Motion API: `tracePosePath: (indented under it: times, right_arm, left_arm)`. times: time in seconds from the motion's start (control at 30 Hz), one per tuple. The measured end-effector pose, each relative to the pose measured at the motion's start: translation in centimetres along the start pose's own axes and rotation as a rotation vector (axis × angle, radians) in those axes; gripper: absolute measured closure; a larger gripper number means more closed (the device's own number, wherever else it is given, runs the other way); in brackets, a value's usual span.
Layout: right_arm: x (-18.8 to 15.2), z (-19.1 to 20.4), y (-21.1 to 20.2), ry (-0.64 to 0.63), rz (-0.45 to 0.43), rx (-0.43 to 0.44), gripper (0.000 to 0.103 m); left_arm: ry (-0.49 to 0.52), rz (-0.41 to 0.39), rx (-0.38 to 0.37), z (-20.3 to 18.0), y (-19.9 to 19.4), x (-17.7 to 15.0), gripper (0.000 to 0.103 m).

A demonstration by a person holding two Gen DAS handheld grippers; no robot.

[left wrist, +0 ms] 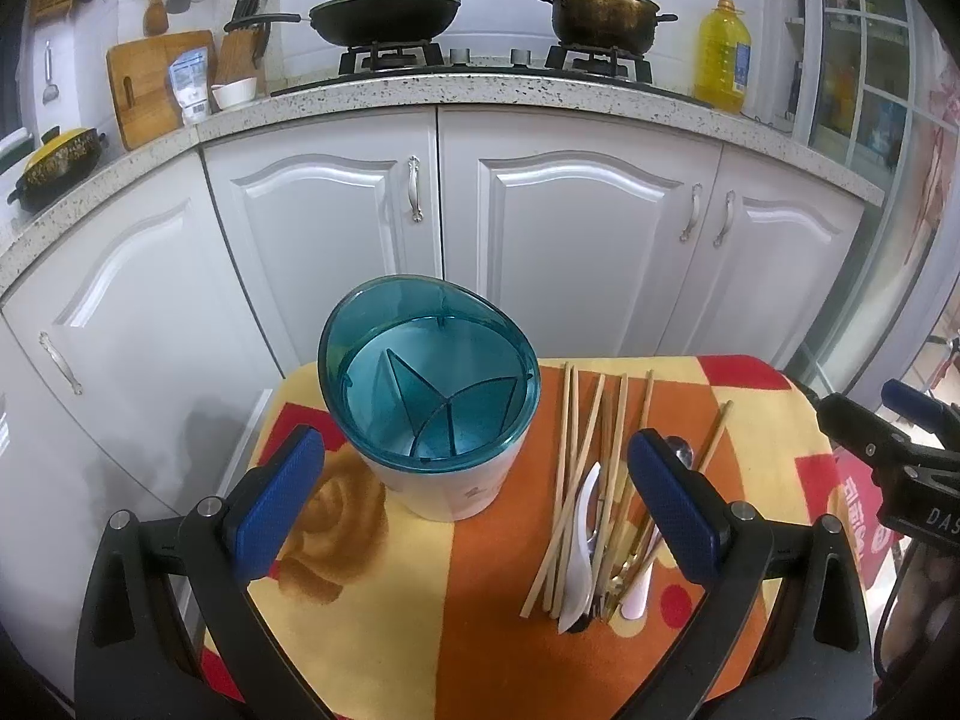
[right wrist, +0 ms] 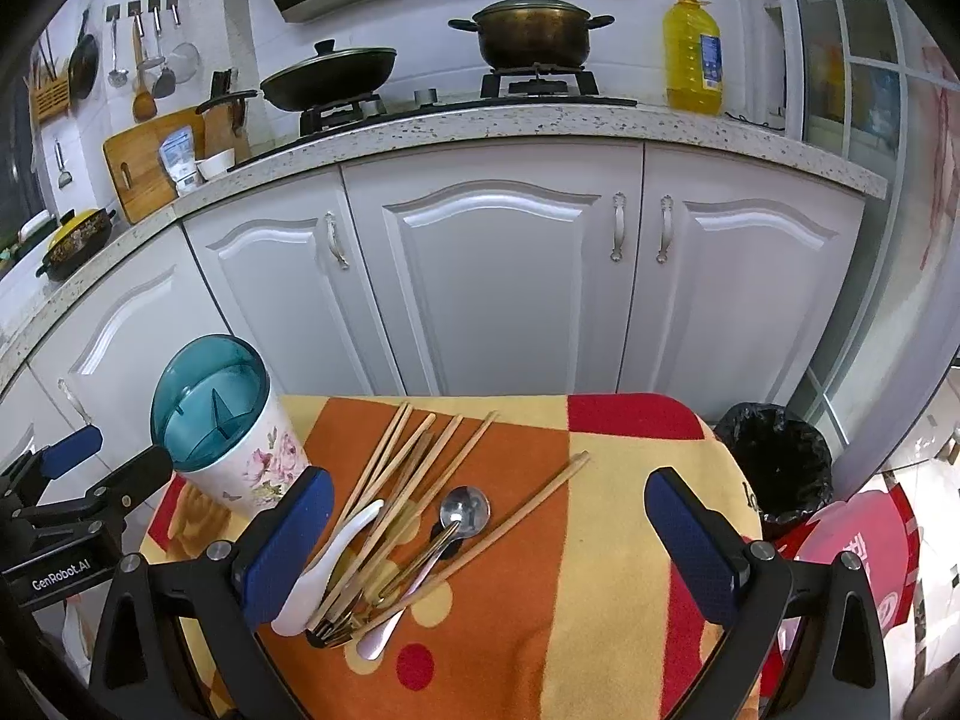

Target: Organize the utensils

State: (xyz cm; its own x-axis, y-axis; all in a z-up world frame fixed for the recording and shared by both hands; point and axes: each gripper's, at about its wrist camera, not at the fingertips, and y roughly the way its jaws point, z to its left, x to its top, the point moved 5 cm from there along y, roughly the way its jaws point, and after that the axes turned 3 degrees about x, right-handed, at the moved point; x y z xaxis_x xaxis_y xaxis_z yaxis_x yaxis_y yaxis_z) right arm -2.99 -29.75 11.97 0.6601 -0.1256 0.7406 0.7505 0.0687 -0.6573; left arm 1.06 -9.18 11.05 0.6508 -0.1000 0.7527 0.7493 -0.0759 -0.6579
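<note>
A white flowered utensil holder [left wrist: 447, 468] with a teal divided top stands at the back left of a small cloth-covered table [left wrist: 420, 600]; it also shows in the right wrist view [right wrist: 240, 450]. To its right lies a pile of wooden chopsticks [left wrist: 576, 468], a white ceramic spoon [left wrist: 579, 546] and metal cutlery [right wrist: 462, 510]. In the right wrist view the chopsticks [right wrist: 414, 456] and white spoon [right wrist: 336, 552] lie between holder and table middle. My left gripper [left wrist: 474, 498] is open and empty, above the table's near side. My right gripper [right wrist: 486, 546] is open and empty over the pile.
White kitchen cabinets [left wrist: 576, 228] stand behind the table under a speckled counter with a wok [left wrist: 384, 15], a pot [left wrist: 600, 12] and an oil bottle [left wrist: 723, 54]. A black-lined bin [right wrist: 774, 462] stands on the floor at the table's right.
</note>
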Motion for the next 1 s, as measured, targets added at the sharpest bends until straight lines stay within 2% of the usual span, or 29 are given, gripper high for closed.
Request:
tracePosePath:
  times: [1.0]
  right_arm:
    - [-0.9, -0.3, 1.4, -0.007, 0.062, -0.019, 0.000]
  left_arm:
    - [0.019, 0.034, 0.000, -0.6, 0.9, -0.7, 0.001]
